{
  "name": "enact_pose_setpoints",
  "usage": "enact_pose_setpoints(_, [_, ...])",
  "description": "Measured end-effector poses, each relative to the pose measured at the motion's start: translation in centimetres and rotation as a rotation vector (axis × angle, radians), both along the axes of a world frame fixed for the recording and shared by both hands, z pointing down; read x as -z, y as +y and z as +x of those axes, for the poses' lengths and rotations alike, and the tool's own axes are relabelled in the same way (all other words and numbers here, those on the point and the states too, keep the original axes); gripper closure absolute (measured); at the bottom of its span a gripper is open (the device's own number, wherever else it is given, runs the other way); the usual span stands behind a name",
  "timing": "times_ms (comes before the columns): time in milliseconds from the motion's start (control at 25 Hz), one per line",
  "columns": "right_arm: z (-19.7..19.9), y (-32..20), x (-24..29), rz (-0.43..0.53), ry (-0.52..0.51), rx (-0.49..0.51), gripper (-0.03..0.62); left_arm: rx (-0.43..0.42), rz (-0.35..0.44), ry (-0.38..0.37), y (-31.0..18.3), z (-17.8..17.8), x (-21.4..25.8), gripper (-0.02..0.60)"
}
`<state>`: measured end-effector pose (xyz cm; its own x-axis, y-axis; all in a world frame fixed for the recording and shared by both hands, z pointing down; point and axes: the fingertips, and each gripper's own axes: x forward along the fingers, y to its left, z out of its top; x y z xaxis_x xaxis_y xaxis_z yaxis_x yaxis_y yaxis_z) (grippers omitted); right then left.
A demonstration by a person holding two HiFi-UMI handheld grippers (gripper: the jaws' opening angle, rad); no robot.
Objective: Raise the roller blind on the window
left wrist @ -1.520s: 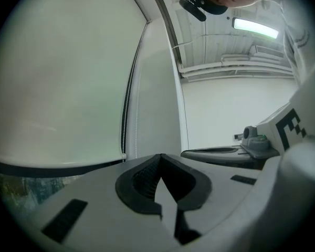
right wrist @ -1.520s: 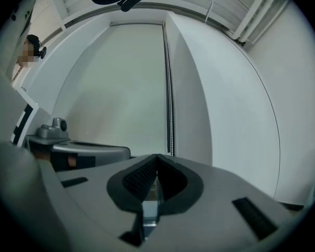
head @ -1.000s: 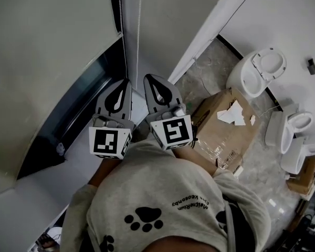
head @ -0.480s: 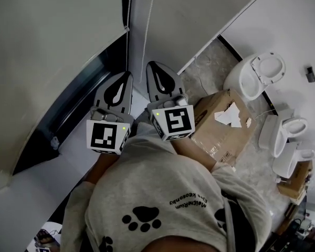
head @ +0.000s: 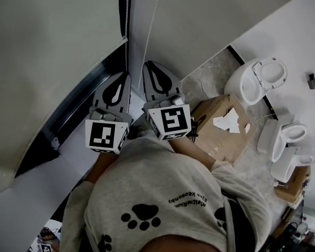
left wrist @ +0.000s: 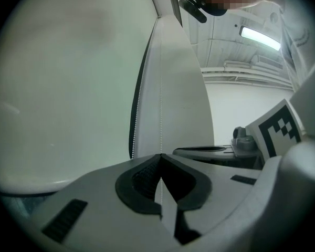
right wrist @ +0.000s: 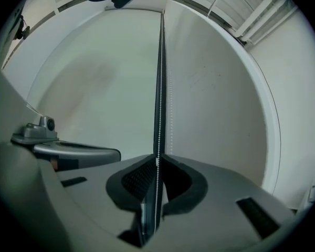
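A pale roller blind (head: 52,35) covers the window at the left, over the dark frame (head: 76,112). Two strands of its bead chain (head: 127,14) hang beside it. My left gripper (head: 127,73) is shut on the left strand; in the left gripper view the chain (left wrist: 161,88) runs straight down into the closed tips (left wrist: 161,155). My right gripper (head: 146,63) sits close beside it on the right strand (head: 156,14). The chain (right wrist: 158,88) passes between that gripper's tips (right wrist: 158,159); the jaws are opening, with a thin slit behind the tips, which still touch the chain.
A white sill (head: 68,156) runs below the window. On the stone floor to the right stand a cardboard box (head: 220,125) and several white toilets (head: 257,77). A person's grey shirt (head: 163,198) fills the lower middle of the head view.
Both grippers stay side by side on the chain. The right gripper's tip now sits slightly higher than the left's. The head view has shifted a little.
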<state>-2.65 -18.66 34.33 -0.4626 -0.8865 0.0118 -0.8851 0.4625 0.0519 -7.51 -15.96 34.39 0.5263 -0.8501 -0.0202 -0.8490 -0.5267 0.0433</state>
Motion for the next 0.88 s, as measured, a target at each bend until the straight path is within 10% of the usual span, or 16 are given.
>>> enact_pose_setpoints(120, [-0.1, -1.0, 0.0, -0.013, -0.010, -0.007, 0.477, 0.013, -0.002, -0.004, -0.7, -0.3, 0.0, 0.572])
enact_pose_setpoints(480, [-0.8, -3.4, -0.4, -0.052, -0.068, -0.026, 0.465, 0.021, -0.019, -0.007, -2.0, -0.7, -0.4, 0.574])
enact_pose_setpoints(880, [-1.4, -4.2, 0.0, -0.021, -0.034, 0.008, 0.582, 0.039, -0.031, -0.012, -2.5, -1.0, -0.5, 0.574])
